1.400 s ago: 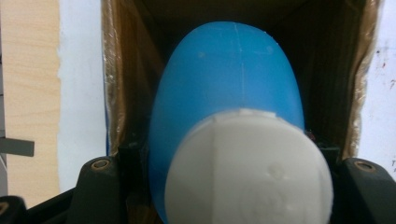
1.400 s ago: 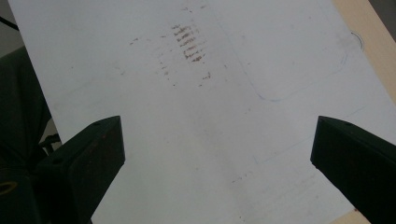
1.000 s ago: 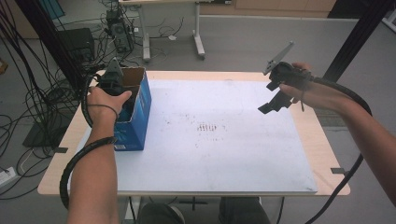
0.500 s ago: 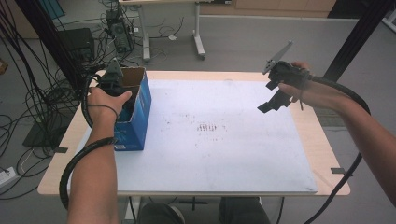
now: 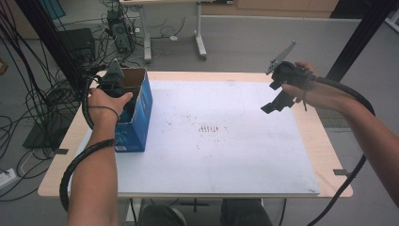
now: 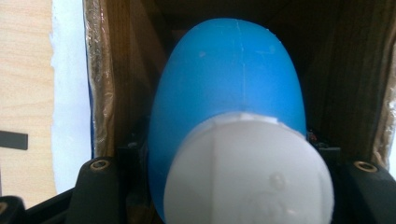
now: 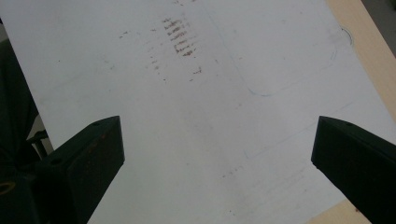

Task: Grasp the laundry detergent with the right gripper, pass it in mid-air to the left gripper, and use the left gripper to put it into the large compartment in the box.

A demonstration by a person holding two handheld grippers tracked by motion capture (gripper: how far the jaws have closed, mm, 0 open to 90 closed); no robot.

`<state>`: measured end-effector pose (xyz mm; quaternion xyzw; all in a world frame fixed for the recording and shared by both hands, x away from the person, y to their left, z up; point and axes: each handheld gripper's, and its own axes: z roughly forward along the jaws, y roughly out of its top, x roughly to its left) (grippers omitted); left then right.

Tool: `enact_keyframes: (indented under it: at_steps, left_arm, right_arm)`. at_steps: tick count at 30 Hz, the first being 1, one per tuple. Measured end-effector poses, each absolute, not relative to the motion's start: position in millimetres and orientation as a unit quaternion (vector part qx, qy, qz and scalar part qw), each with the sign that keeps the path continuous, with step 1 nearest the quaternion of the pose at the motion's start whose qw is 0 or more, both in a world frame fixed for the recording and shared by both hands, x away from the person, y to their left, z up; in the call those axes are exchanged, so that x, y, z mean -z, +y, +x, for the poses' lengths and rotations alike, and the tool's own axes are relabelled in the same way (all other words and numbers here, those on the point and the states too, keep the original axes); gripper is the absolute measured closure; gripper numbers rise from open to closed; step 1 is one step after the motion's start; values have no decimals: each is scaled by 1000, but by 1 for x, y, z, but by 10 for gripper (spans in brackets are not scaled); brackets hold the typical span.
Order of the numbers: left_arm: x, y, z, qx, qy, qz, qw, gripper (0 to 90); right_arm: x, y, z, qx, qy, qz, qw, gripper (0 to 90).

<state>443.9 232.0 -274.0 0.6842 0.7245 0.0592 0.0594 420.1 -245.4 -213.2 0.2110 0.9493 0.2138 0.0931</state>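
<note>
So my left hand-held gripper (image 5: 123, 101) is down inside the box (image 5: 141, 110) at the counter's (image 5: 320, 146) left edge, pinching the blue bottle (image 6: 229, 93) to lift it out. Right hand-held gripper (image 5: 277, 104) hangs spread wide, waiting over the sheet (image 7: 196, 116).

Both forearms are bare; black ribbed cables trail behind the black grippers, whose jaws (image 6: 100, 164) carry brass-coloured screw inserts.

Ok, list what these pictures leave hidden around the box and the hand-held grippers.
- High view: the left hand-held gripper reaches into the blue cardboard box; its walls and the hand hide the jaws.
- Left gripper view: the blue bottle with its blurred white cap blocks the box's bottom.
- Right gripper view: the frame's edges cut off the right hand-held gripper.
</note>
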Motion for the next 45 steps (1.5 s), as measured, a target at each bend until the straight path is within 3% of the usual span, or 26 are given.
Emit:
enact_keyframes:
  at_steps: [45]
  left_arm:
    - [275, 233, 443, -67, 723, 684, 65, 368]
  right_arm:
    - [209, -241, 421, -205, 953, 201, 99, 24]
